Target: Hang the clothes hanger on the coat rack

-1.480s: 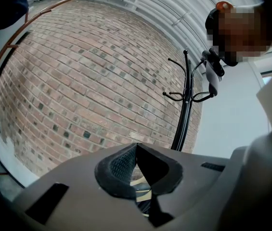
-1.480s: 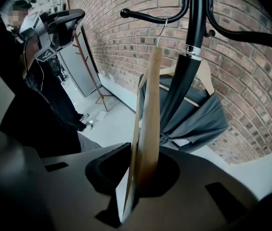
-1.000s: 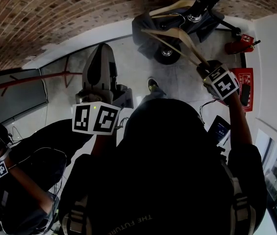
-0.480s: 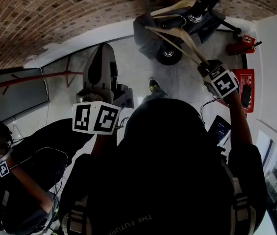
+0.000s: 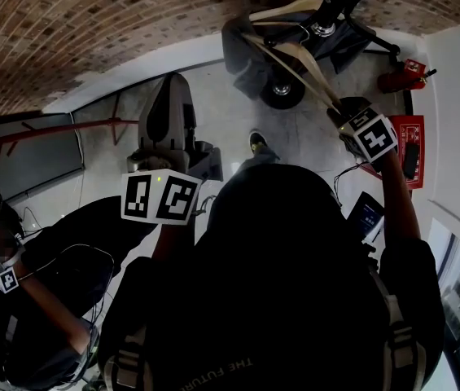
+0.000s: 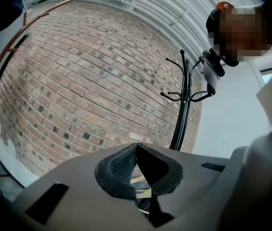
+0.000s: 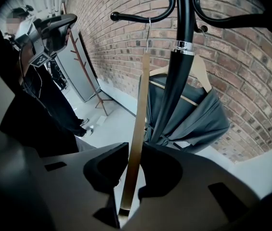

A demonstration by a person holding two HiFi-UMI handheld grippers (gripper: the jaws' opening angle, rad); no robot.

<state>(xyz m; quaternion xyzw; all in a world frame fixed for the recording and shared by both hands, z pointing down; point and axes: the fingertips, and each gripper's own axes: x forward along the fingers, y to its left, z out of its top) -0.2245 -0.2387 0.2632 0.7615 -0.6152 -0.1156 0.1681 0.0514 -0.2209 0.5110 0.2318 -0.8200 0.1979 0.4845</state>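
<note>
hanger point(image 7: 138, 129) shifted slightly up toward coat rack point(image 7: 176, 71) vs 1 s ago; hook now at rack arm, looks touching. right gripper point(image 7: 133, 173) jaws clamped on hanger's wooden end. left gripper point(image 6: 136, 160) jaws together, nothing between, well apart from rack.

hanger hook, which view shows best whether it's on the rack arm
Right gripper view: the hanger, clamped in the right gripper, shows its wire hook reaching the rack arm. Head view shows the hanger from above, hook indistinct. Left gripper view shows none of it.
</note>
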